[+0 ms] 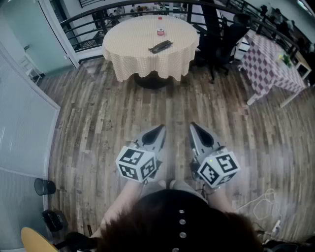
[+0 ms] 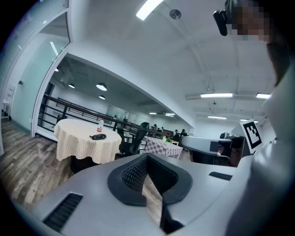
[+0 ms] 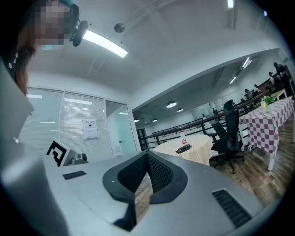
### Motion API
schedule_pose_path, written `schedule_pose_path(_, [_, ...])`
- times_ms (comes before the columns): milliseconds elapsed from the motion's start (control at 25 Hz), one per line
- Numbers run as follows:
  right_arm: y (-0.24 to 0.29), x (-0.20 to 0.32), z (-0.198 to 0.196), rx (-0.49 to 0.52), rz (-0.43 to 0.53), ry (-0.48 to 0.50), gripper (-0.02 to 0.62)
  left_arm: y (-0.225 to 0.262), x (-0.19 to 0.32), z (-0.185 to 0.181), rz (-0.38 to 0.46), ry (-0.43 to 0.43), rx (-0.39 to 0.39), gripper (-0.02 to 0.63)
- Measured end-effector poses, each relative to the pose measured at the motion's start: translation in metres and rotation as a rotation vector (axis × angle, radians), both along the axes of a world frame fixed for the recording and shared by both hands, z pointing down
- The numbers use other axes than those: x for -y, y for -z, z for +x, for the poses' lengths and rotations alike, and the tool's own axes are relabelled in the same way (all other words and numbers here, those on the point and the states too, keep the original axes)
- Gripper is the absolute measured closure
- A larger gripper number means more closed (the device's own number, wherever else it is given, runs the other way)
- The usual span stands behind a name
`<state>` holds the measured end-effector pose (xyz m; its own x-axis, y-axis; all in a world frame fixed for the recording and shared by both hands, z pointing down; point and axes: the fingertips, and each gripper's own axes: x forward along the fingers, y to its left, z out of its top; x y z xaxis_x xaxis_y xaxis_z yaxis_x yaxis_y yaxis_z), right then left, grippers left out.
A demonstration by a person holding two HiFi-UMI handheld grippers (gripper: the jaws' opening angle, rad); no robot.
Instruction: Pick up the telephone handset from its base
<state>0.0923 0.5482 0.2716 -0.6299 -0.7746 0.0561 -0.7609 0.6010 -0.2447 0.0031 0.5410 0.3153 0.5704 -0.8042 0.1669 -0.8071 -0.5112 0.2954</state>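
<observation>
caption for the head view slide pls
Left gripper and right gripper, both shut and empty, held over wood floor, facing a distant round table with the telephone and a bottle.

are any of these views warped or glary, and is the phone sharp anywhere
Head view: strong fisheye bend, railing curves; telephone on the round table small but fairly sharp. Left gripper view: dark rounded corners, ceiling light glares. Right gripper view: same dark corners, telephone tiny and soft.

Head camera is peering steeply down from above the person, with the left gripper (image 1: 157, 132) and right gripper (image 1: 195, 129) close below it. Each gripper camera is looking out level along its own jaws, right behind them. All three are catching the distant round table (image 1: 147, 56) (image 2: 78, 138) (image 3: 199, 150).
</observation>
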Motion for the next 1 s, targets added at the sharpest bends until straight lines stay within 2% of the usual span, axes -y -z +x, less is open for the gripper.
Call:
schedule_pose_path(200, [0.0,0.0,0.0,-0.003,0.005,0.0,0.586,0.004,0.0,0.009,0.013,-0.024,-0.003,0.6])
schedule_pose_path(480, [-0.009,-0.002,-0.009,-0.013,-0.016,-0.005,0.588,0.002,-0.001,0.002,0.014,-0.032,-0.002,0.6])
schedule_pose_path(680, [-0.009,-0.004,-0.016,-0.027,-0.008,-0.031,0.586,0.005,-0.002,0.001,0.031,-0.067,-0.032,0.6])
schedule_pose_path(1000, [-0.031,0.002,-0.019,-0.015,-0.07,-0.051,0.586,-0.007,0.002,0.005,0.008,-0.095,-0.027,0.6])
